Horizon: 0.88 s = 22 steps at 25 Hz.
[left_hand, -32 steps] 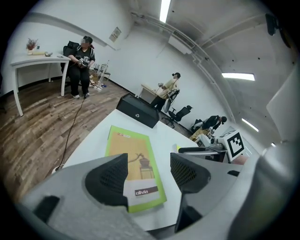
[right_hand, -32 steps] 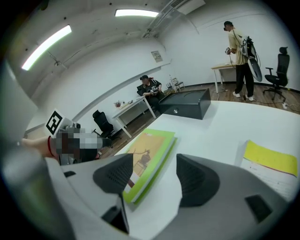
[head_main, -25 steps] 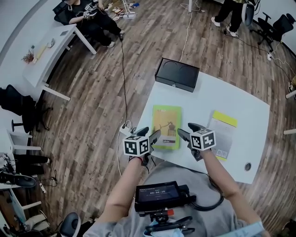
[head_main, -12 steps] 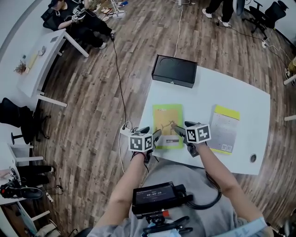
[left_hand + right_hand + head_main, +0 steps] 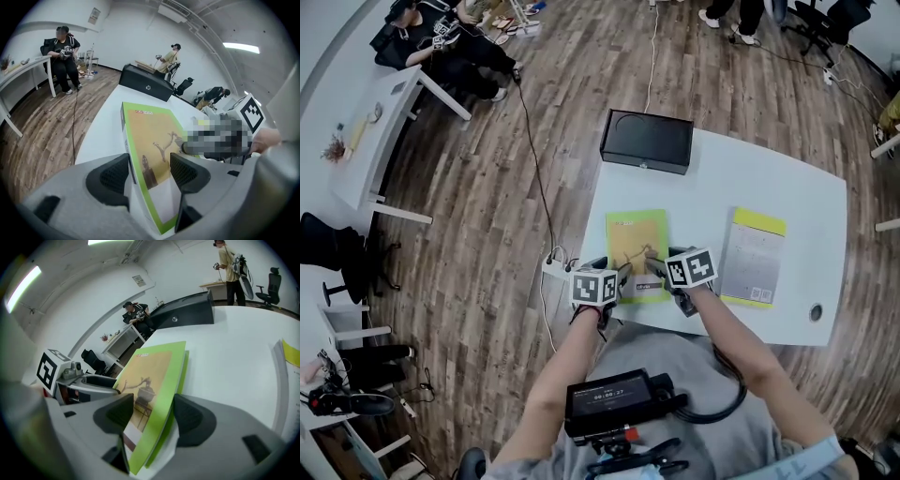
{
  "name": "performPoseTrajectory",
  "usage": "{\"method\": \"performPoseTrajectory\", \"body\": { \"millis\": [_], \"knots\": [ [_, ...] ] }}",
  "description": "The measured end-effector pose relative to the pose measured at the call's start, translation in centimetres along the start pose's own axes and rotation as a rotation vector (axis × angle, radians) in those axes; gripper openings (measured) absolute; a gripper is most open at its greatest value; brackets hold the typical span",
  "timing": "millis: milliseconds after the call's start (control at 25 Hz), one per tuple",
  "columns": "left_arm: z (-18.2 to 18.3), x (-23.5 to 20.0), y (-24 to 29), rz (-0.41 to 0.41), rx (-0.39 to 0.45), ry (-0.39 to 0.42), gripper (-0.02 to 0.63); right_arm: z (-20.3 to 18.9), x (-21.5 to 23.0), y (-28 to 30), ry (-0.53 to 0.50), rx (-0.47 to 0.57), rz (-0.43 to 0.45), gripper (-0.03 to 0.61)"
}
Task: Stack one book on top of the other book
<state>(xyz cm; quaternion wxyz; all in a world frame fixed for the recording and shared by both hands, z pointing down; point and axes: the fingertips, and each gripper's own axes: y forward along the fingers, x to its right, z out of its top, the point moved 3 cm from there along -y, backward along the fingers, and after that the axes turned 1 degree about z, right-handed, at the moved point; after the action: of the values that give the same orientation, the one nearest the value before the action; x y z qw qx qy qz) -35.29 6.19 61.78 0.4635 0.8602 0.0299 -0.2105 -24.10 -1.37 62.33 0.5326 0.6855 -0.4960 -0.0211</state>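
Jaws apart on both sides! The left gripper [image 5: 612,272] has its two jaws spread around the near left corner of the green book [image 5: 637,248]. In the left gripper view [image 5: 150,176] the spine edge runs just inside the left jaw and the tan cover fills the gap. Whether the pads actually press it, I can't tell.

Over to the right gripper [image 5: 661,275], and it's a mirror picture. Its jaws are spread as well, with the book's near right corner sitting in the gap [image 5: 152,413]. The green open edge lies close against the right jaw.

Now the book itself [image 5: 150,136]: it lies on the white table [image 5: 769,178], close to the near edge. Its long axis points straight away from the person, with the short near end at the grippers and the title end far off, towards the black case [image 5: 647,141] at the table's back edge.

And the second book [image 5: 753,258]? It's flat on the table to the right, apart from the green one and roughly parallel to it. Its long axis also runs away from the person, with the yellow band at the far end. From the right gripper view only its edge shows [image 5: 288,366].
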Motion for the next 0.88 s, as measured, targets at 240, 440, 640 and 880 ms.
{"method": "performPoseTrajectory", "body": {
  "millis": [240, 440, 640, 880],
  "knots": [
    [-0.12, -0.17, 0.43, 0.016, -0.011, 0.016, 0.272, -0.22, 0.08, 0.42, -0.006, -0.024, -0.005, 0.261],
    [-0.06, -0.27, 0.20, 0.005, -0.020, 0.008, 0.272, -0.15, -0.17, 0.26, -0.006, -0.018, -0.008, 0.261],
    [-0.19, -0.30, 0.37, 0.011, -0.023, 0.004, 0.270, -0.32, -0.01, 0.38, 0.005, -0.012, -0.010, 0.261],
    [-0.37, 0.01, 0.27, 0.015, -0.026, 0.005, 0.270, -0.68, -0.09, 0.12, 0.017, -0.005, -0.017, 0.259]
  ]
}}
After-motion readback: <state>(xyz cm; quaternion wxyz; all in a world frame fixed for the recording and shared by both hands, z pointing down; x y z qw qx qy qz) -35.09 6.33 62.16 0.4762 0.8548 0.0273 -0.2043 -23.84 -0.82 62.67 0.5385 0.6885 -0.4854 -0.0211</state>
